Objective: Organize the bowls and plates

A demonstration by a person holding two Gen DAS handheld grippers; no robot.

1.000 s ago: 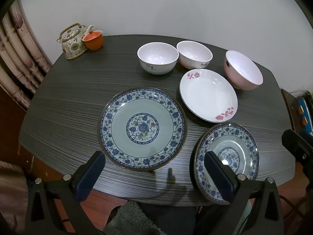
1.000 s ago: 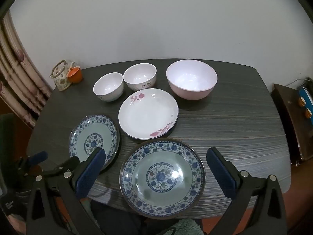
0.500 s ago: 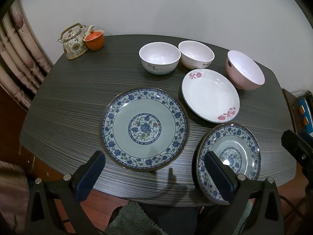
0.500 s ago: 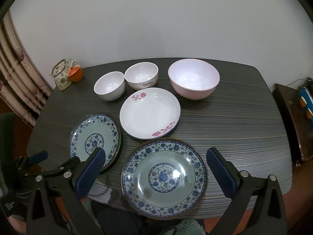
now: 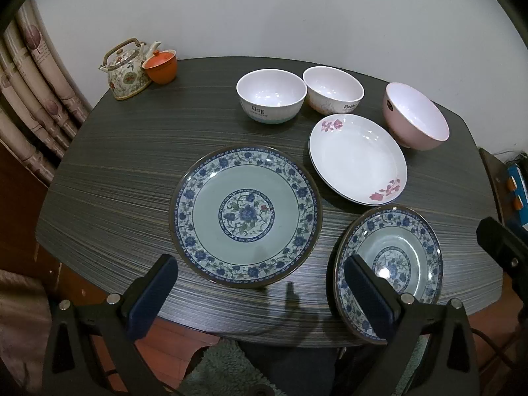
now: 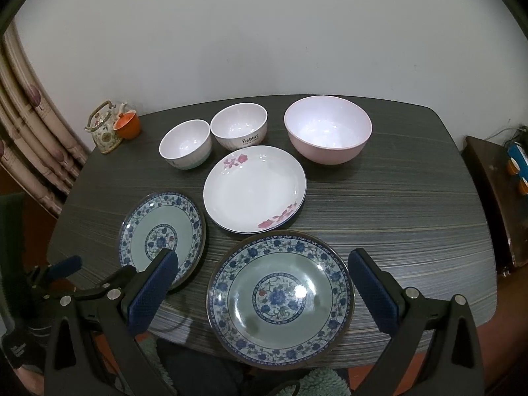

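On the dark table (image 5: 132, 165) lie two blue-patterned plates: one (image 5: 246, 214) straight ahead of my left gripper (image 5: 259, 267), the other (image 5: 389, 264) at the front right, partly behind a finger. A white plate with pink flowers (image 5: 358, 158) lies behind them. At the back stand a "Dog" bowl (image 5: 270, 94), a "Rabbit" bowl (image 5: 333, 89) and a larger pink bowl (image 5: 415, 120). My right gripper (image 6: 263, 259) hovers over the front-right blue plate (image 6: 280, 300). The other blue plate (image 6: 163, 234) is to its left. Both grippers are open and hold nothing.
A floral teapot (image 5: 127, 69) and an orange lidded cup (image 5: 160, 66) sit at the table's back left corner. Curtains (image 5: 29, 99) hang on the left, a white wall is behind. A dark side cabinet (image 6: 495, 191) stands to the right. A green rug (image 5: 227, 369) lies below the front edge.
Both views have drifted only slightly. The plates and bowls have not moved, and both grippers stay open.
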